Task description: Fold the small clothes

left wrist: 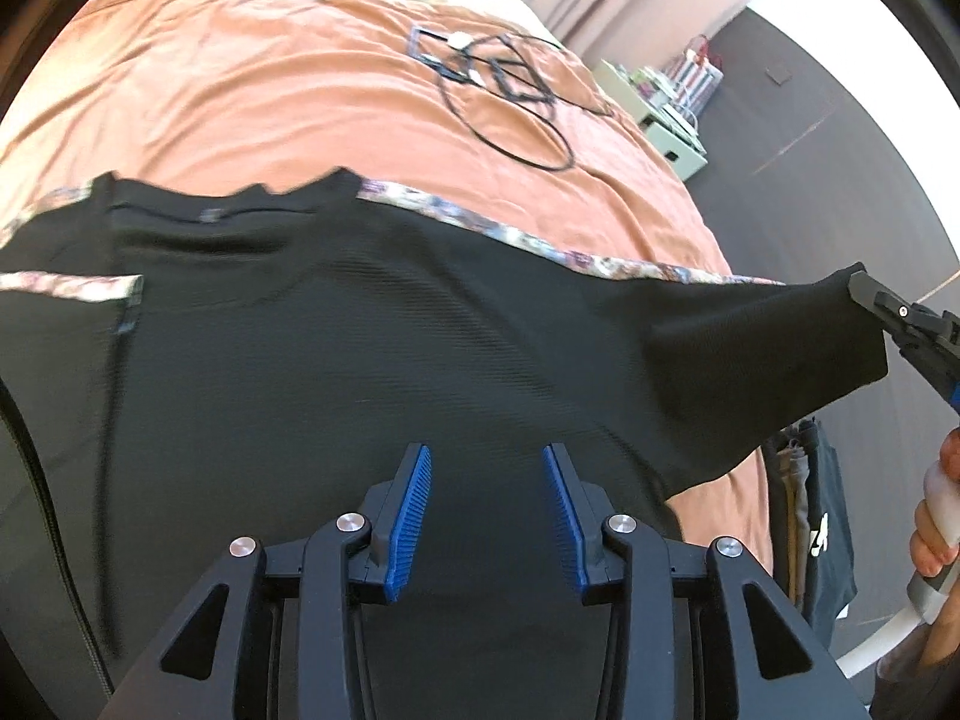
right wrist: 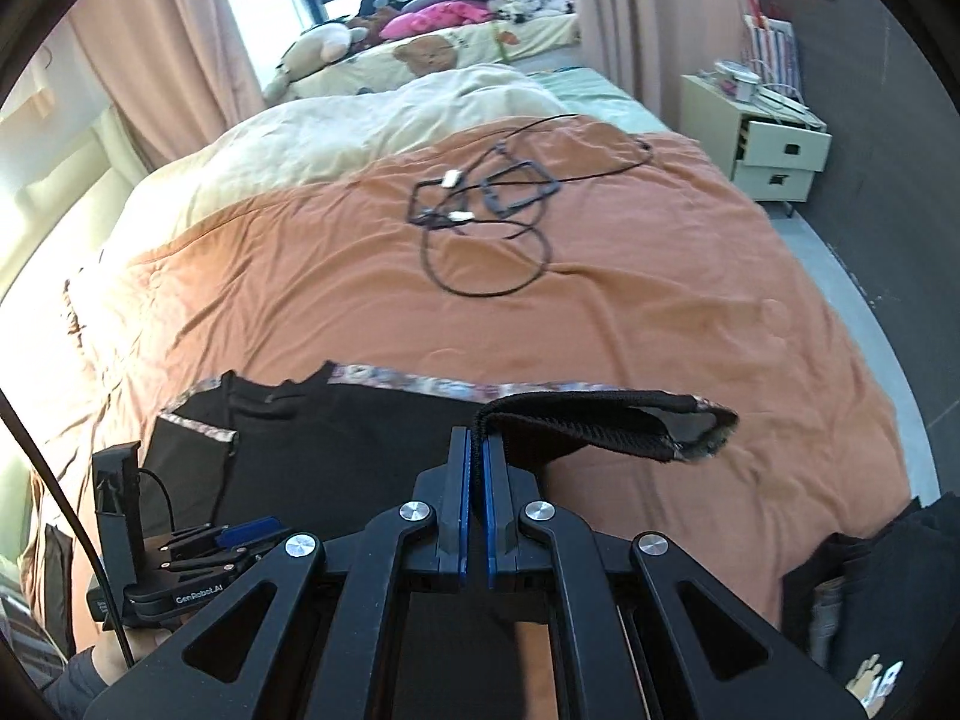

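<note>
Black ribbed knit top with floral shoulder trim (left wrist: 420,330) lies spread on orange bedspread (left wrist: 270,90), near edge; right claw (right wrist: 477,450) clamped on sleeve cuff (right wrist: 600,420), lifted off bed, likely to fold inward; left claw (left wrist: 486,510) apart, empty, hovers over body, probably ready to pin fold line.
</note>
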Action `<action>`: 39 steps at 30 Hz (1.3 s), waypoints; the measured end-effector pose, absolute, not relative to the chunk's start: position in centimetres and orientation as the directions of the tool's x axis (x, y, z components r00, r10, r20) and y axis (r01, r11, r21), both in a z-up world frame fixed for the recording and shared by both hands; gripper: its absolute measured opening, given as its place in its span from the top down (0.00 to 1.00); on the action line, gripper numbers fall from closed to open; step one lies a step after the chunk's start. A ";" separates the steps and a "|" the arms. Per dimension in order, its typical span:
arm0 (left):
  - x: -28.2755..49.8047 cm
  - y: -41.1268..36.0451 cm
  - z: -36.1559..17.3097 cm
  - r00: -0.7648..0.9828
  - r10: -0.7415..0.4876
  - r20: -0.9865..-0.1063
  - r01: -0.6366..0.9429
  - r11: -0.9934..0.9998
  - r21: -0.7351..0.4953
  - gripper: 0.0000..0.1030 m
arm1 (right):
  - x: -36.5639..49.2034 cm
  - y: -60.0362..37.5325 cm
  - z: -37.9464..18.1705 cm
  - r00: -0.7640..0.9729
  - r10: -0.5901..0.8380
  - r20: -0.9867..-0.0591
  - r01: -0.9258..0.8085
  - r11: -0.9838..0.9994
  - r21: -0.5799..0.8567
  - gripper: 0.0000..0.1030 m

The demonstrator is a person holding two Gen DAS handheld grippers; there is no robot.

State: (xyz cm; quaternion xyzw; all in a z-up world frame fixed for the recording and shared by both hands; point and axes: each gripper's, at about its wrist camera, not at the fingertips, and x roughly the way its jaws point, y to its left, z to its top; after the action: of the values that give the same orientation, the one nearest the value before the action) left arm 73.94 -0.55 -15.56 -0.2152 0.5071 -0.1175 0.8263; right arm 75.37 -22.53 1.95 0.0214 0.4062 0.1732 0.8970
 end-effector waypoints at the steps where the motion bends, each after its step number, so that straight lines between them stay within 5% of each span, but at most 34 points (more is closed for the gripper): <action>1: 73.5 0.0 -15.5 0.462 -0.407 -0.788 -0.031 0.880 -0.473 0.60 | 75.6 -22.1 1.9 0.606 0.334 -0.722 -0.300 0.937 0.181 1.00; 20: 68.0 11.0 -16.0 0.480 -0.292 -0.827 -0.159 0.898 -0.410 0.60 | 78.1 -9.3 -7.4 0.426 0.491 -0.760 -0.405 0.855 0.325 0.99; 21: 67.8 11.4 -16.0 0.479 -0.285 -0.830 -0.165 0.900 -0.404 0.60 | 78.3 -9.2 -7.8 0.413 0.500 -0.761 -0.403 0.850 0.339 0.96; 23: 67.7 12.1 -16.1 0.475 -0.275 -0.836 -0.175 0.901 -0.396 0.59 | 78.4 -9.2 -8.3 0.401 0.511 -0.761 -0.396 0.845 0.358 0.71; 24: 67.7 12.4 -16.2 0.473 -0.271 -0.838 -0.181 0.901 -0.393 0.58 | 78.3 -9.5 -8.4 0.406 0.524 -0.749 -0.399 0.839 0.370 0.42; 25: 67.7 12.4 -16.2 0.472 -0.267 -0.840 -0.185 0.902 -0.391 0.55 | 78.0 -9.9 -8.3 0.422 0.531 -0.735 -0.398 0.837 0.376 0.32; 39: 71.5 5.2 -18.2 0.414 -0.313 -0.855 -0.041 0.932 -0.361 0.40 | 75.1 -23.0 -13.2 0.598 0.380 -0.705 -0.096 0.908 0.408 0.36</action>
State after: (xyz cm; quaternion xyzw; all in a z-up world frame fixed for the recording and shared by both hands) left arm 71.53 5.23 -18.19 -0.1651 0.5349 -0.0825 0.8245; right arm 75.08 -22.98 -13.23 0.1661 0.4272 0.1357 0.8783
